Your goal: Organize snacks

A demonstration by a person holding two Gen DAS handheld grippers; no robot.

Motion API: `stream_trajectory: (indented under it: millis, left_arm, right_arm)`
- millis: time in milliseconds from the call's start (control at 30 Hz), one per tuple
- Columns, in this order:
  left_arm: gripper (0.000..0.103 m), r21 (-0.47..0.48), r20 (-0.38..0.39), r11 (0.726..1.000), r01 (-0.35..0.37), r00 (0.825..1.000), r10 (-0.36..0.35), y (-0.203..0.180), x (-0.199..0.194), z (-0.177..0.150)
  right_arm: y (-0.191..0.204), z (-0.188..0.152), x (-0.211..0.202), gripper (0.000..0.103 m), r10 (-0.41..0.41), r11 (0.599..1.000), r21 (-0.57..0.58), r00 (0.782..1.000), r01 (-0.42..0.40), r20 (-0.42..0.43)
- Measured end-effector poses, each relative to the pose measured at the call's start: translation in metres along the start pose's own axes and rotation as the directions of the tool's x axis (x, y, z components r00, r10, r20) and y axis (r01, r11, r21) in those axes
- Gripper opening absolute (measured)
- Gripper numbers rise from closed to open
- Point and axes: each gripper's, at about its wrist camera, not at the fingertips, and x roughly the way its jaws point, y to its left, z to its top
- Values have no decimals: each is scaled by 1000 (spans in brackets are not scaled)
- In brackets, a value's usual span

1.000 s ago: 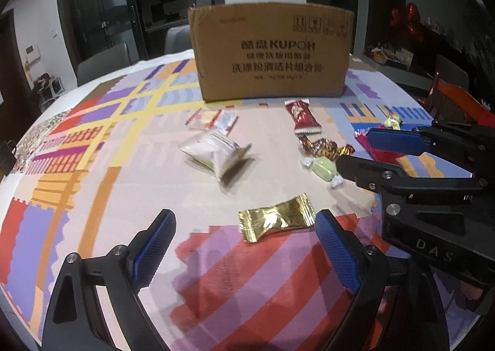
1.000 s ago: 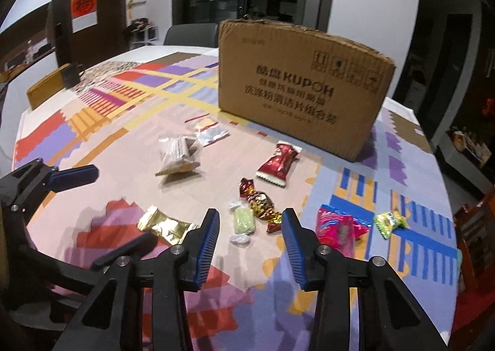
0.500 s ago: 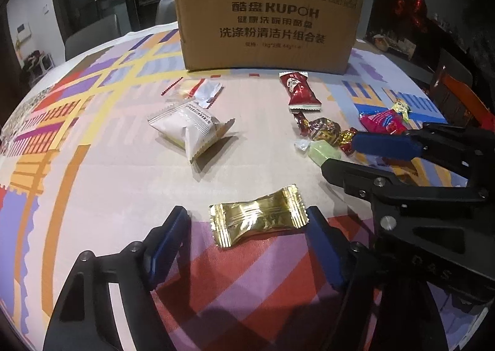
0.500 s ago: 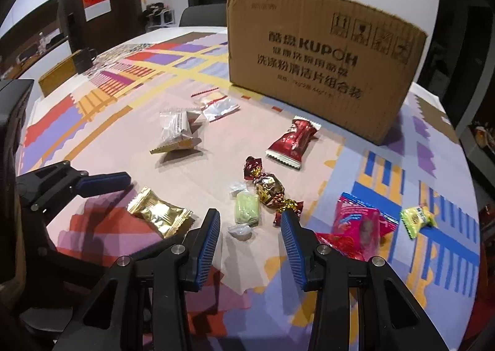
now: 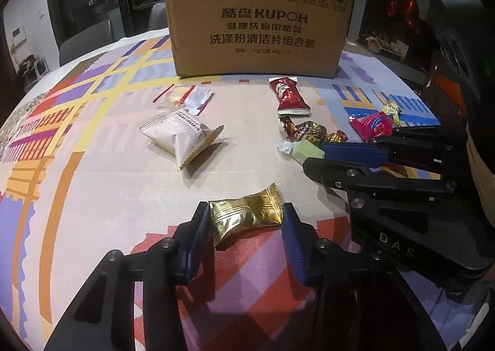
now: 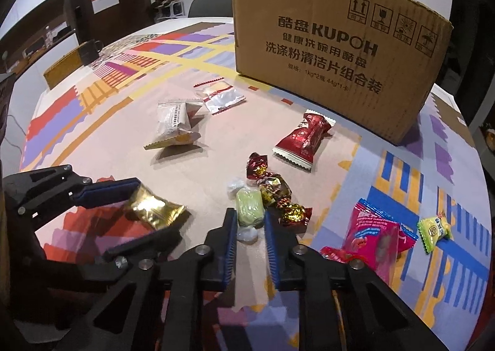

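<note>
A gold foil snack packet lies on the patterned tablecloth near the front. My left gripper straddles it, jaws closing, with both blue pads against the packet's crimped ends. The right wrist view shows the same gold packet between the left gripper's fingers. My right gripper is shut on a pale green wrapped candy, still resting on the cloth. In the left wrist view the right gripper comes in from the right, onto the green candy. A brown cardboard box stands behind.
Loose snacks lie between grippers and box: a white packet, a clear red-edged wrapper, a dark red packet, foil twist candies, a pink packet, a small yellow-green candy. A dark mug stands far left.
The left jaws have narrowed from wide open onto the gold packet. The right gripper has moved forward and down over the green candy and closed on it.
</note>
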Motion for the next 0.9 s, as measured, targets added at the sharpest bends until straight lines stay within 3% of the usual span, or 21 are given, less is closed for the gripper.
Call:
stream_trajectory:
  millis: [400, 900]
  left_arm:
    - [36, -7, 36, 1000, 0, 999, 0, 6, -11, 1]
    - [36, -21, 90, 1000, -16, 996, 18, 21, -32, 15]
  right_arm:
    - [2, -1, -17, 19, -35, 999, 25, 999, 34, 33]
    - [8, 9, -44, 19, -83, 995, 62, 993, 78, 86]
